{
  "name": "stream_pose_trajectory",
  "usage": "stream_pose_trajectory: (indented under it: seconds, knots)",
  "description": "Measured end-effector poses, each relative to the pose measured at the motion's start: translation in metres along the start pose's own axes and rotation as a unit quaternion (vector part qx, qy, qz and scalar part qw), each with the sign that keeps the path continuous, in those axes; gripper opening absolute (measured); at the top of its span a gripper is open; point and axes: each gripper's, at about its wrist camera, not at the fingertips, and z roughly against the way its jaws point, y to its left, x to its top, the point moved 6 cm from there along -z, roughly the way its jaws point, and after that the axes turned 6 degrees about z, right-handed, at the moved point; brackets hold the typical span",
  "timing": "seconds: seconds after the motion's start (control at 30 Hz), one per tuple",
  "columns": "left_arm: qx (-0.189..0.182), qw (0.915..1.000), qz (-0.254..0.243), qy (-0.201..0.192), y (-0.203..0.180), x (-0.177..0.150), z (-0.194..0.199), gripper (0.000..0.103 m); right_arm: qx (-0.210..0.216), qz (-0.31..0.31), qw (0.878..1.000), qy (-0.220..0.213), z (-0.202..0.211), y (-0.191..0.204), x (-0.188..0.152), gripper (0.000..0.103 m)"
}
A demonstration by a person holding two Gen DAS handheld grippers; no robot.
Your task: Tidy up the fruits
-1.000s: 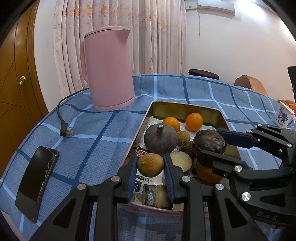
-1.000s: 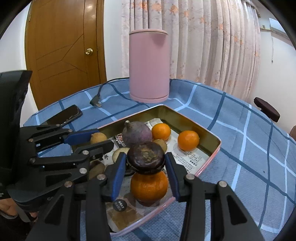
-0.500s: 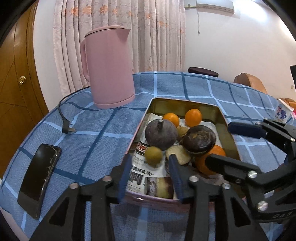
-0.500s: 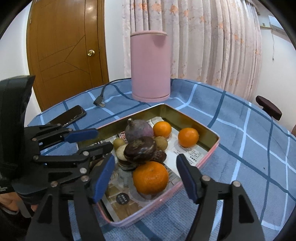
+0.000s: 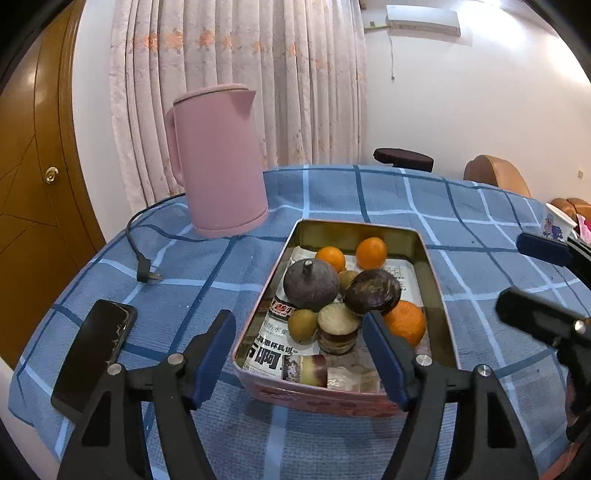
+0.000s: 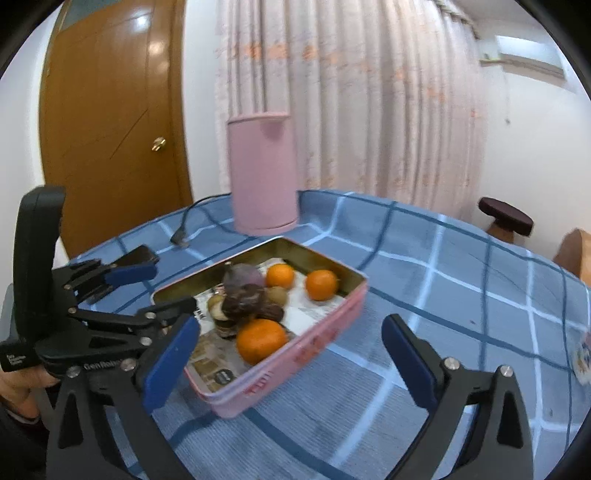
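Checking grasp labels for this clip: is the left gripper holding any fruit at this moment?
No. In the left wrist view the left gripper stands wide open at the near end of the tin, with nothing between its blue pads.

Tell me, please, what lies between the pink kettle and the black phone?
In the left wrist view, the kettle's black power plug lies on the tablecloth between the kettle and the phone.

Home living or dining room. Round table with blue checked tablecloth (image 5: 332, 192), pink electric kettle (image 5: 219, 158), phone (image 5: 94, 354), tin of fruit (image 5: 434, 295). Floral curtains (image 5: 236, 48), wooden door (image 6: 110, 122), wall air conditioner (image 5: 423, 20), stool (image 6: 506, 218).
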Motion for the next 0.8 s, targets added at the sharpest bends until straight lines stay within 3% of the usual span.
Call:
stream_pose_trajectory:
  seconds: [0.33, 0.8]
  knots:
    - [-0.027, 0.9992, -0.018, -0.022, -0.03, 0.007, 0.023, 0.073, -0.072, -0.001, 0.997, -0.026, 0.039, -0.025, -0.005, 0.103]
    - [-0.035, 0.9985, -0.035, -0.025, -0.052, 0.003, 0.034, 0.073, -0.087, 0.001, 0.995, -0.044, 0.065, -0.025, -0.007, 0.103]
